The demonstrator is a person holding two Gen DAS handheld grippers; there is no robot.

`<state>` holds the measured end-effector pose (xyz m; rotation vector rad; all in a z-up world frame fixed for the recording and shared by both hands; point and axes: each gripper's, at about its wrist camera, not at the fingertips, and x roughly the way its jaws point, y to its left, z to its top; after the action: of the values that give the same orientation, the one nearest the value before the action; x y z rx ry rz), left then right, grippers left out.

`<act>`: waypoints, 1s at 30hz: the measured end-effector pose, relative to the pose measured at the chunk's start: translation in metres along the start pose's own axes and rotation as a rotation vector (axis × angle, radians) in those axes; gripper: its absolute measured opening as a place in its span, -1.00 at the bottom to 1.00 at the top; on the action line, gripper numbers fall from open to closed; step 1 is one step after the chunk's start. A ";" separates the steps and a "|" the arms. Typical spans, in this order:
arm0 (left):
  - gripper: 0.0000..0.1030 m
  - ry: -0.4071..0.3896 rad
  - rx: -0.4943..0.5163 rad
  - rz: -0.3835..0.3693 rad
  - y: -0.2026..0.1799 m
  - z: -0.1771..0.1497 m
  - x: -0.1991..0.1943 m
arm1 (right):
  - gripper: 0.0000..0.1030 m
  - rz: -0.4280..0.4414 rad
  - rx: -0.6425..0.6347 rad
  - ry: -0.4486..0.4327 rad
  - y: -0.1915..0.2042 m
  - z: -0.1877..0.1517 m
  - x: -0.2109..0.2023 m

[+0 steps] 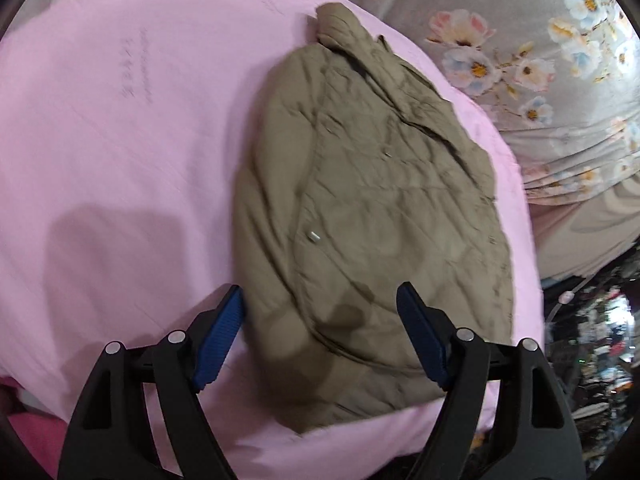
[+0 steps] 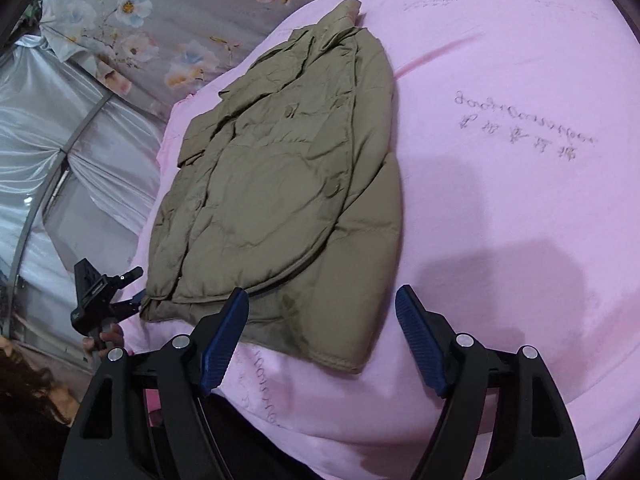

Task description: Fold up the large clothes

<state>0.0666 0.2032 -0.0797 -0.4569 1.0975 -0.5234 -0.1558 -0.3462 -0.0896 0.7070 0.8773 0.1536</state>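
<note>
An olive quilted jacket (image 1: 372, 200) lies folded lengthwise on a pink sheet (image 1: 120, 140), collar at the far end. My left gripper (image 1: 320, 292) is open above the jacket's near hem, and its blue pads touch no cloth. In the right wrist view the same jacket (image 2: 280, 184) lies flat, with buttons showing. My right gripper (image 2: 320, 294) is open over the near right corner of the hem, gripping nothing. The left gripper (image 2: 138, 286) also shows there, jaws apart, beside the hem's left corner and held by a hand (image 2: 106, 338).
Grey floral bedding (image 1: 520, 60) lies beyond the pink sheet (image 2: 520, 200), which bears embroidered writing (image 2: 524, 124). A silver satin curtain (image 2: 60, 152) hangs past the bed's left edge. Dark clutter (image 1: 600, 340) sits past the right edge. The person's hair (image 2: 24, 376) shows at lower left.
</note>
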 end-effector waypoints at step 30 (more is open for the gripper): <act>-0.84 -0.440 0.282 -0.131 -0.140 0.011 -0.201 | -0.83 0.120 -0.356 -0.521 0.150 0.061 -0.163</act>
<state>-0.0187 0.2153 0.1492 -0.3738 0.5637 -0.6460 -0.1918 -0.3271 0.1362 0.4326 0.2961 0.2147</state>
